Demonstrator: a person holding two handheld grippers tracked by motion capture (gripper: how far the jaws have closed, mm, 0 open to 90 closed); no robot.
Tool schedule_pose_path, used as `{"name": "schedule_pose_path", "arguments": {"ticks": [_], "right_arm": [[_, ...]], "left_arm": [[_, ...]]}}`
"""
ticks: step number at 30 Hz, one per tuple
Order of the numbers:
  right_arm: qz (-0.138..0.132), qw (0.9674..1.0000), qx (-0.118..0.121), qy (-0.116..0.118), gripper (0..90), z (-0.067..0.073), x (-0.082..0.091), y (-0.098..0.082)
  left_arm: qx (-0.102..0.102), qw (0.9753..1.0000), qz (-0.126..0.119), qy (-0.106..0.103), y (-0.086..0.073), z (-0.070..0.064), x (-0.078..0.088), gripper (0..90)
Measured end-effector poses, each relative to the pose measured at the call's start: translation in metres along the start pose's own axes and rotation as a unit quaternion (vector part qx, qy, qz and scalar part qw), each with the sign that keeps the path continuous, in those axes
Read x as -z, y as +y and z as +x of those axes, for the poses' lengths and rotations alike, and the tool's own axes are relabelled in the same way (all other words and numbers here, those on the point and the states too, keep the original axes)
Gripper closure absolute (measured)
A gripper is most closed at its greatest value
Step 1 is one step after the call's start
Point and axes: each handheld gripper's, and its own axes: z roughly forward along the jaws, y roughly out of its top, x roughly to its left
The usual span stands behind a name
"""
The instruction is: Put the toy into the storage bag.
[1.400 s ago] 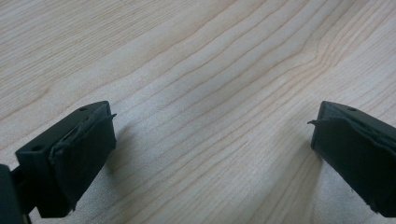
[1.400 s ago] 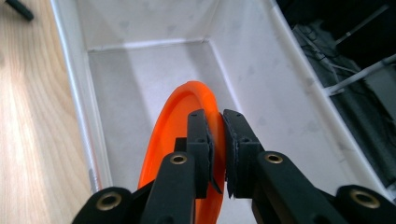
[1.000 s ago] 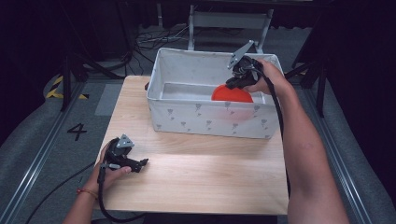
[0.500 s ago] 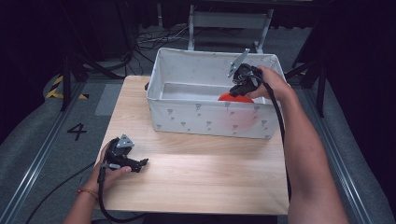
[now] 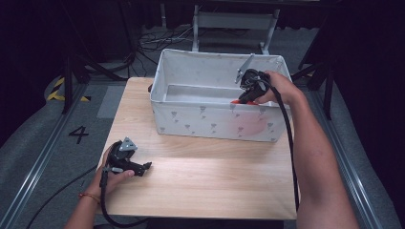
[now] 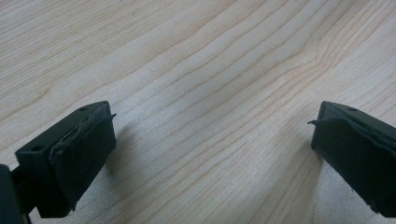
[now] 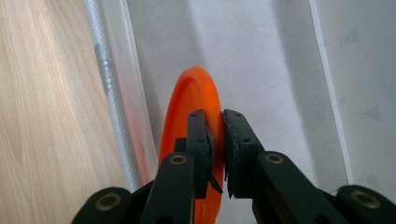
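Observation:
An orange plate [image 7: 187, 102] hangs on edge inside the white fabric bin [image 5: 215, 126], close behind its front wall. My right gripper [image 7: 217, 126] is shut on the plate's rim and points down into the bin. From the high view a sliver of the plate [image 5: 236, 101] peeks over the wall under the right gripper [image 5: 242, 98], and its colour glows through the fabric. My left gripper [image 5: 145, 167] rests on the wooden table [image 5: 205, 181] at the near left. In the left gripper view its jaws stand wide open [image 6: 212, 135] over bare wood, with nothing between them.
The bin's front rim [image 7: 109, 93] runs just left of the plate in the right gripper view, with the table beyond it. The bin floor [image 7: 261, 56] beside the plate is bare. Cables and a metal frame lie on the floor behind the table.
My right gripper has lowered the orange plate from above the bin's rim down inside, behind the front wall. The left gripper has stayed put.

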Motion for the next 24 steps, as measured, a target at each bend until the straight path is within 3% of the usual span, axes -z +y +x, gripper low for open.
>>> {"name": "schedule_pose_path", "arguments": {"ticks": [9, 12, 24], "right_arm": [[0.019, 0.9996, -0.017, 0.009, 80.1, -0.001, -0.002, -0.003], [-0.004, 0.9995, -0.032, -0.001, 76.4, -0.002, 0.002, -0.006], [-0.050, 0.9977, -0.044, -0.007, 70.3, 0.001, 0.010, -0.014]], "left_arm": [[0.000, 1.0000, 0.000, 0.000, 0.000, 0.000, 0.000, 0.2], [0.000, 1.0000, 0.000, 0.000, 0.000, 0.000, 0.000, 0.1], [0.001, 1.0000, -0.001, 0.001, 0.000, 0.000, 0.000, 0.1]]}}
